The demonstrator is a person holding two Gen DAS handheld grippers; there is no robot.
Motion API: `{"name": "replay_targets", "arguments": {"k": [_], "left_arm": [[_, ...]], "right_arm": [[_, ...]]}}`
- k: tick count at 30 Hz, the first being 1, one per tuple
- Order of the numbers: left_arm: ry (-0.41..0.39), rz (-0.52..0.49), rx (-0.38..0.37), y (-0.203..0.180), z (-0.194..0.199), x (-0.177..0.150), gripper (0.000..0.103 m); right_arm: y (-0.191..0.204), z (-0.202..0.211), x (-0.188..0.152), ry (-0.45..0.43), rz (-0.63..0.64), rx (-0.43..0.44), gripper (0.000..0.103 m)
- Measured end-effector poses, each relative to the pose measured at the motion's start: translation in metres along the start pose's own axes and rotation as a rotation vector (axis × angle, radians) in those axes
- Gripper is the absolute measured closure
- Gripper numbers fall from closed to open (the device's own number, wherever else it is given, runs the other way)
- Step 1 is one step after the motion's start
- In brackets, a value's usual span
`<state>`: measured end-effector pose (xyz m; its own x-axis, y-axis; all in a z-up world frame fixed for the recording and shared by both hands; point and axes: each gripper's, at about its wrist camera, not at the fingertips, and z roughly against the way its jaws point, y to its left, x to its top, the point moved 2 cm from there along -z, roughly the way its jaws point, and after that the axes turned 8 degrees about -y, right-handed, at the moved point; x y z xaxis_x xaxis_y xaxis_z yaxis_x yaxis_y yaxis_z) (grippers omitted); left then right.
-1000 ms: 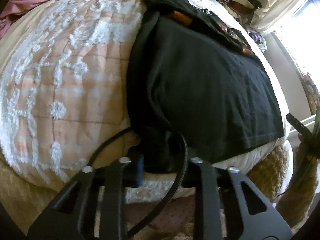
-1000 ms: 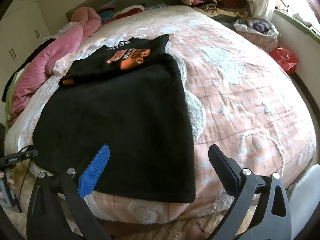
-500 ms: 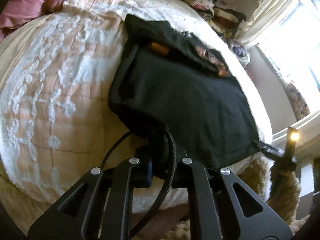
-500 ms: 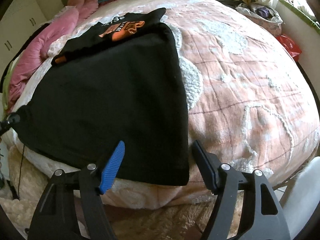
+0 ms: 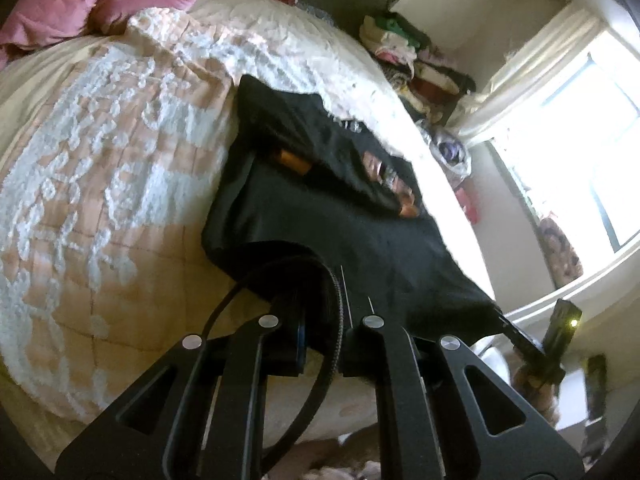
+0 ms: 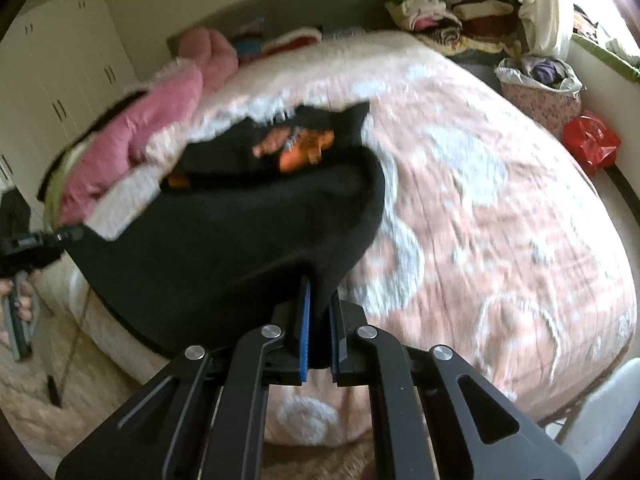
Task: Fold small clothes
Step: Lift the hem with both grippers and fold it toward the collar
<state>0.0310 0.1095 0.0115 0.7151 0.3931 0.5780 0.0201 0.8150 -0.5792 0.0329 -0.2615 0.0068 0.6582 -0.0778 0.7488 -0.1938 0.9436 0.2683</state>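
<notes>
The black shirt lies on the bed, its near hem lifted off the quilt at both corners. The right gripper has its jaws clenched on the near right corner; the cloth bunches between the blue pads and drapes over them, so the fingertips themselves are mostly buried in fabric. The left gripper grasps the other near corner. Its jaws are drawn close together, and dark cloth folds down over them, along with a black cable looping across the gap, so the pinch itself is hard to see from its own camera. From the right wrist view that gripper shows only as a dark tip at the far left edge, touching the shirt's stretched corner.

Between the two grips the hem hangs in a shallow sag, clear of the bed's front edge. The far part of the shirt still rests on the quilt, with an orange print showing on a folded-over section near the top. The print is blurred in the right view and squeezed to a few orange slivers in the left one; no lettering can be read.

A pink duvet is heaped at the head of the bed, cut off by the frame in the left view. A stack of folded clothes sits beyond the bed by the window, which is blown out white. A red bag lies on the floor to the right.
</notes>
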Motion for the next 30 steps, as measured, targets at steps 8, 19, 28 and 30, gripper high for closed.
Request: {"name": "replay_targets", "arguments": {"k": [8,19,28,30], "left_arm": [[-0.06,0.013,0.008,-0.001,0.009,0.026,0.099],[-0.12,0.034,0.021,0.006,0.012,0.058,0.099],[-0.171,0.094,0.015,0.02,0.012,0.086,0.099],[-0.175,0.092,0.021,0.02,0.009,0.091,0.099]], "right_arm": [[0.008,0.004,0.034,-0.08,0.01,0.005,0.097],[0.01,0.003,0.068,-0.16,-0.016,0.003,0.097],[0.0,-0.002,0.098,-0.217,-0.085,0.015,0.097],[0.001,-0.007,0.105,-0.224,-0.082,0.011,0.097]]}}
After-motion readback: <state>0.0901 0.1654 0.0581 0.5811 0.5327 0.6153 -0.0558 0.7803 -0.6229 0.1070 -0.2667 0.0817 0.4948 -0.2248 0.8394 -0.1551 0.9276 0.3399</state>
